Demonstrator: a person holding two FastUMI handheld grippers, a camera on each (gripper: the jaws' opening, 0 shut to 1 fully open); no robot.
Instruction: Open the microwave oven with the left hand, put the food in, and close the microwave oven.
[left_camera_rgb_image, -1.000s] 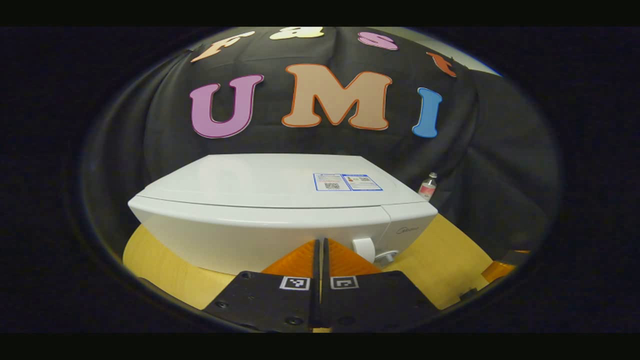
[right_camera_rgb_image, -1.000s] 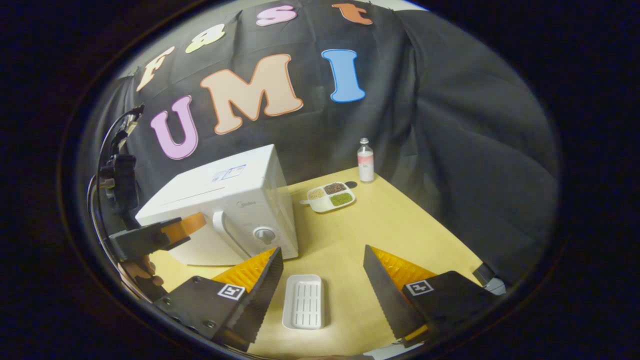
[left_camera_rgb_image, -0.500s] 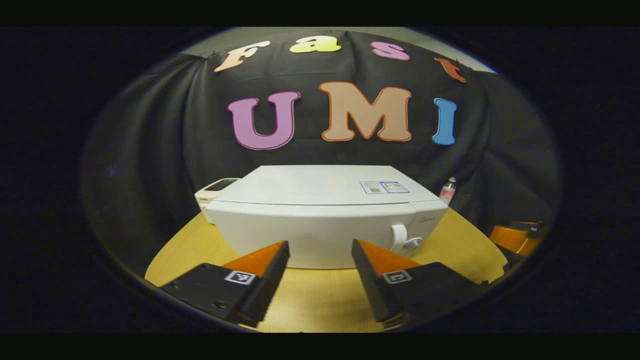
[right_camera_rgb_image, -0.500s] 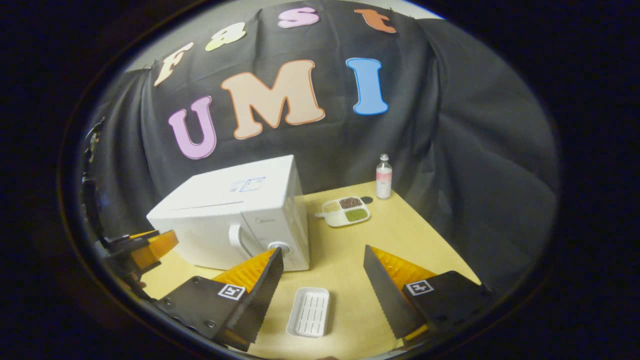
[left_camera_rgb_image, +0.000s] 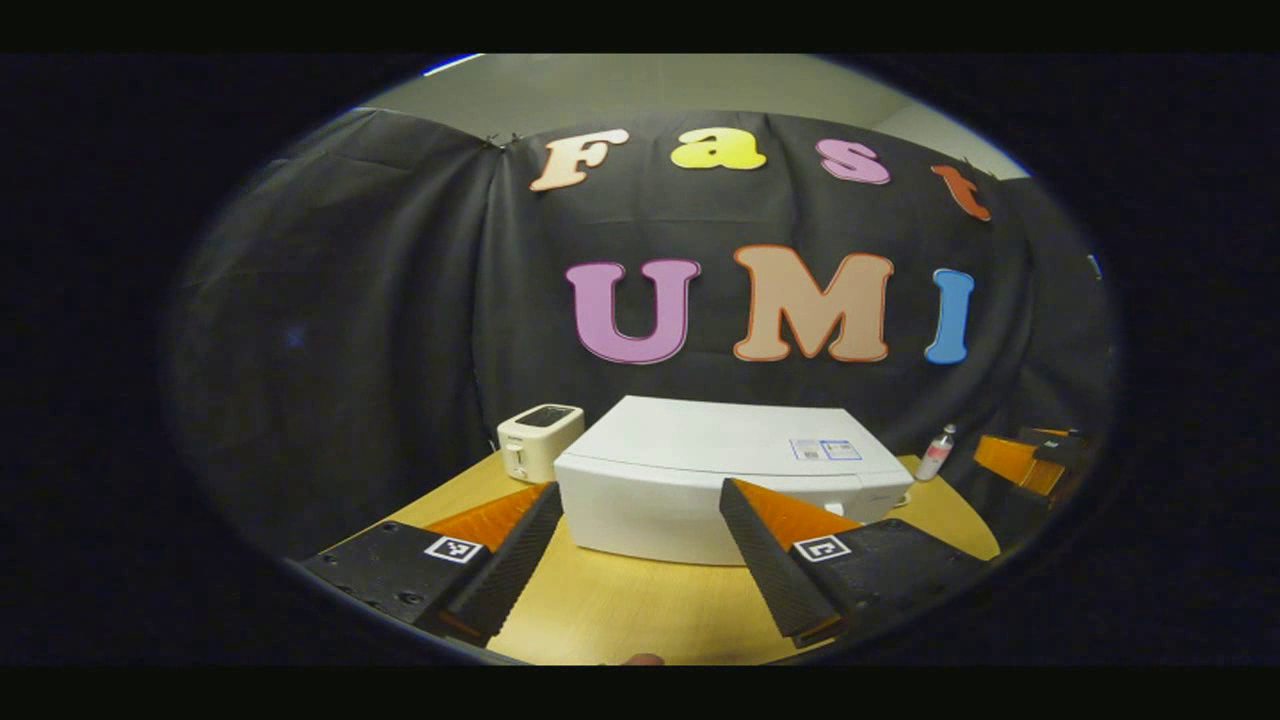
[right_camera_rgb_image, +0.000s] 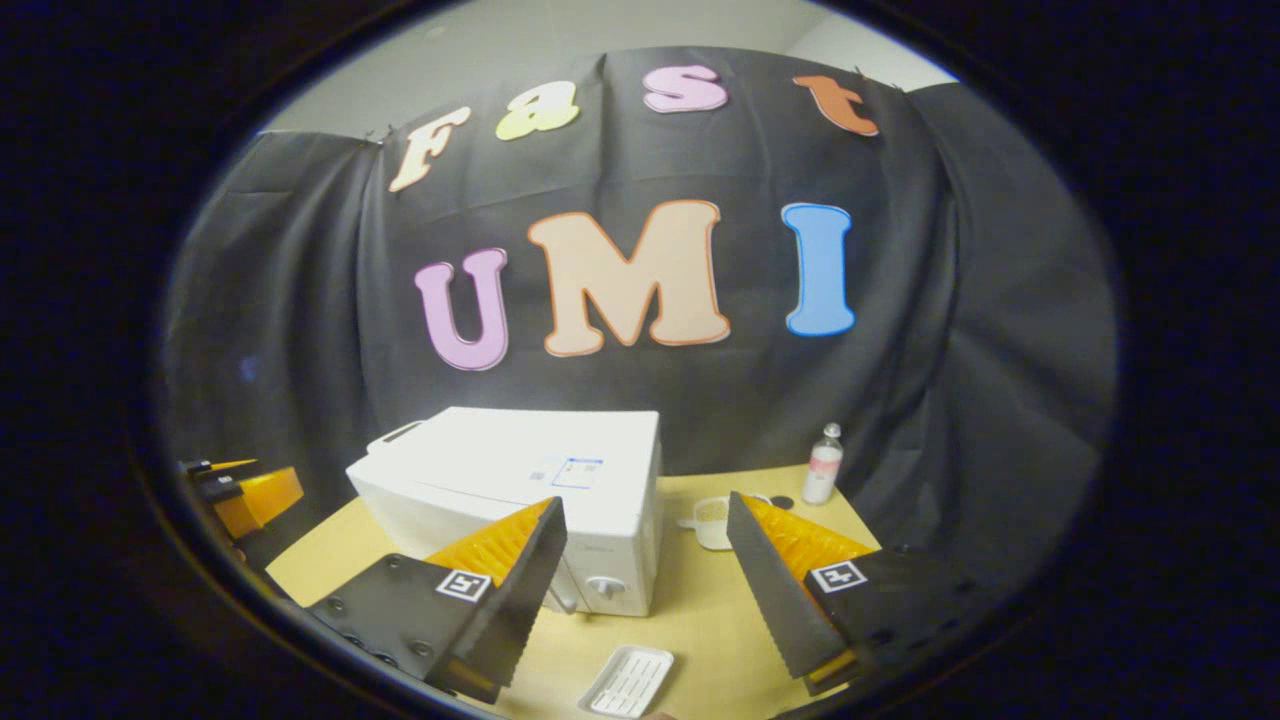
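Note:
The white microwave (left_camera_rgb_image: 720, 480) stands on the table with its door closed; the right gripper view shows its knob (right_camera_rgb_image: 605, 588) at the front. My left gripper (left_camera_rgb_image: 640, 488) is open and holds nothing, well back from the microwave's front. My right gripper (right_camera_rgb_image: 645, 502) is open too, with nothing between its fingers. A divided food plate (right_camera_rgb_image: 708, 518) lies right of the microwave (right_camera_rgb_image: 530, 480), partly hidden behind my right finger. The left gripper (right_camera_rgb_image: 250, 495) shows at the far left, and the right gripper (left_camera_rgb_image: 1020, 460) at the left gripper view's right edge.
A white toaster (left_camera_rgb_image: 540, 440) stands left of the microwave. A small bottle (right_camera_rgb_image: 825, 463) is at the table's back right. A white ribbed tray (right_camera_rgb_image: 628, 680) lies on the wooden table (right_camera_rgb_image: 700, 620) near the front.
My left gripper went from shut to open. Both grippers drew back and rose, so the microwave now looks smaller and farther off.

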